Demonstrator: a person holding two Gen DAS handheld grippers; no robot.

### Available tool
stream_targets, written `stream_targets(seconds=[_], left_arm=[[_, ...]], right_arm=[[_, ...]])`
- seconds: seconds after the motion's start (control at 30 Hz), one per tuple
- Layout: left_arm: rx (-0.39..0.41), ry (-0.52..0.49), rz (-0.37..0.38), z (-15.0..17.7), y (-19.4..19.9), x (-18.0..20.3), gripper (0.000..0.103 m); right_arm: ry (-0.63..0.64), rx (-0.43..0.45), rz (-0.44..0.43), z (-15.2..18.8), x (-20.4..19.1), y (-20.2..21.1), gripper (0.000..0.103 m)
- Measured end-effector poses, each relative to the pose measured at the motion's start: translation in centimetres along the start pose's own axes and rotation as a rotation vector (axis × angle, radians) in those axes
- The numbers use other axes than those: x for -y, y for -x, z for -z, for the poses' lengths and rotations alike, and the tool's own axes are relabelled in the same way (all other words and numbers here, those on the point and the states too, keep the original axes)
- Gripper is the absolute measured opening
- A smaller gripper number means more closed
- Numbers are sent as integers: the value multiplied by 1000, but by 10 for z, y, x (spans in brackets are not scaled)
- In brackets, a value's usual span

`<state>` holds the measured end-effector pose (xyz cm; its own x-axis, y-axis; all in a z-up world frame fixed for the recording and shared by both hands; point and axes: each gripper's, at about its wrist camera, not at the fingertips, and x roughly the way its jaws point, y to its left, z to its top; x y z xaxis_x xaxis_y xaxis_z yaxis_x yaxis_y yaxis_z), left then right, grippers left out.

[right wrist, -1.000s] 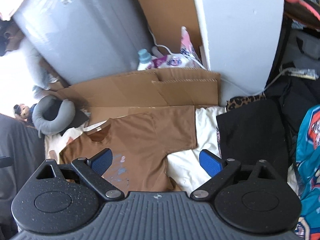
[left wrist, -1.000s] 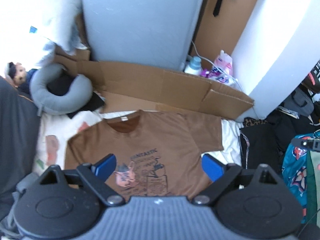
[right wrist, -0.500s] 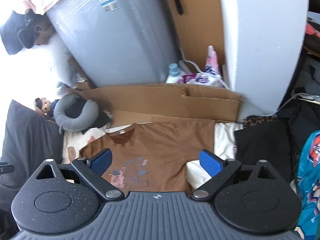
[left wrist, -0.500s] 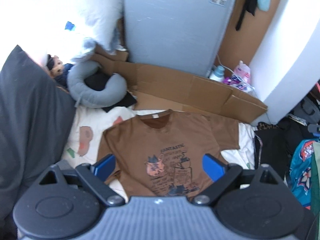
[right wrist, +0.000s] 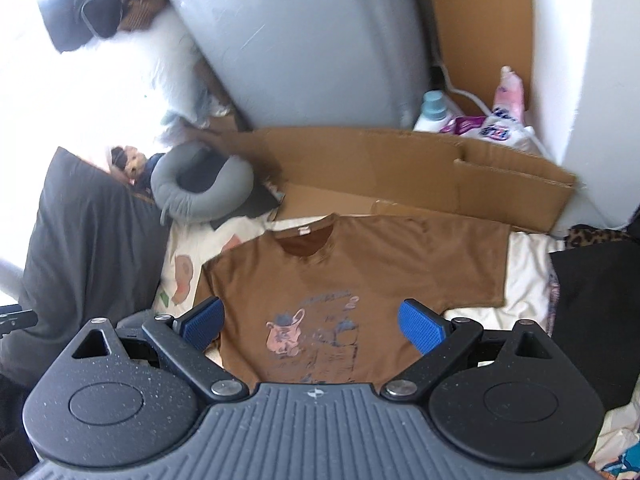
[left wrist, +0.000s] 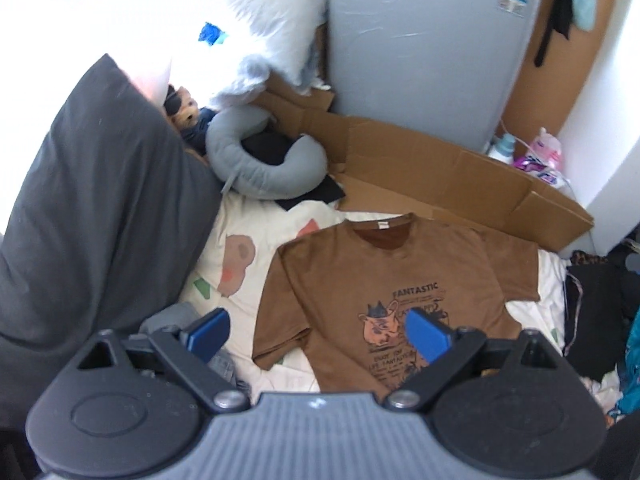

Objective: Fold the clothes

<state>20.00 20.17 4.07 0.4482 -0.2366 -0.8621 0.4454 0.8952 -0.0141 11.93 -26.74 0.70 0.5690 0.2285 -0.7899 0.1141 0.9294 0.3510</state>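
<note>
A brown T-shirt (left wrist: 392, 276) lies spread flat, printed side up, on a cream patterned bed sheet (left wrist: 256, 240). The left hand-held gripper (left wrist: 318, 334) hovers over the shirt's left sleeve and hem, blue ribbed pads wide apart and empty. The right hand-held gripper (right wrist: 310, 324) hangs above the chest print, also wide and empty. Beyond the soft cotton collar stands stiff corrugated cardboard (left wrist: 432, 176); a rounded grey neck pillow (left wrist: 260, 164) lies far left.
</note>
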Motion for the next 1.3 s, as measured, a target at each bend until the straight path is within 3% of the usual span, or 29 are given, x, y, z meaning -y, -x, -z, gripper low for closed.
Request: stream_targets(seconds=[0.43,0.8,0.93,1.3], left_arm=[[29,42,-5,30,-85,-29,96],[77,42,-68,51,-153,-53,96],[73,61,-65,59,-179,-63,96],[43,129,-90,85,-239,-90,95]], right_arm=[[24,-63,-33,5,-36,-108,98],[10,-82,-65,29,-53,-189,98],[-26,-97,-106,46,-63,-221,98],[20,-147,-88,95,-82,-292,98]])
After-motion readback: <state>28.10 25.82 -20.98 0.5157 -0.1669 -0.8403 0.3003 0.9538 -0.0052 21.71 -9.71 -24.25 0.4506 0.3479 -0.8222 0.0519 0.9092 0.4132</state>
